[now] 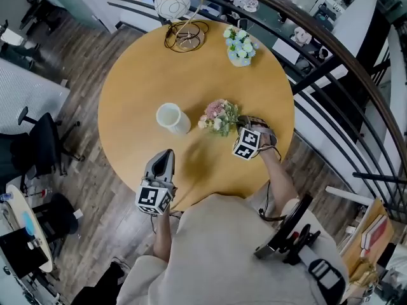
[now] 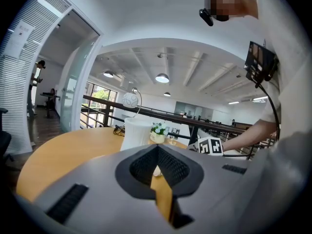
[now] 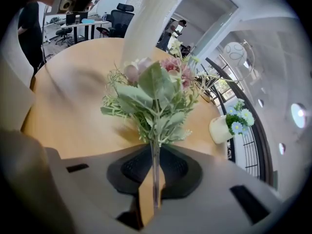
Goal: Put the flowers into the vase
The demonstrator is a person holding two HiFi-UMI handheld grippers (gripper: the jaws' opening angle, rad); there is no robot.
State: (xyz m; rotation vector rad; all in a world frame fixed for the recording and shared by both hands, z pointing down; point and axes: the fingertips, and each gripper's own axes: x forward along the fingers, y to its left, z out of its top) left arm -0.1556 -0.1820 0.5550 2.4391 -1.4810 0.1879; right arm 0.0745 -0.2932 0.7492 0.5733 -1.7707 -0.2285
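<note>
A bouquet of pink and cream flowers [image 1: 218, 115] with green leaves lies near the middle of the round wooden table [image 1: 133, 81]. In the right gripper view my right gripper [image 3: 155, 149] is shut on the thin stem [image 3: 155, 172], and the blooms [image 3: 155, 89] spread out just past the jaws. The white vase [image 1: 172, 118] stands upright to the left of the bouquet, with its mouth clear; it rises behind the flowers as the vase [image 3: 146, 23]. My left gripper [image 1: 163, 155] rests low at the table's near edge, shut with nothing in it, pointing toward the vase [image 2: 137, 133].
A small pot of blue and white flowers [image 1: 240, 46] stands at the table's far side. A globe lamp [image 1: 172, 3] and its coiled cable [image 1: 186, 37] sit at the far edge. A dark railing [image 1: 331, 56] curves past on the right. Office chairs [image 1: 38, 142] stand at the left.
</note>
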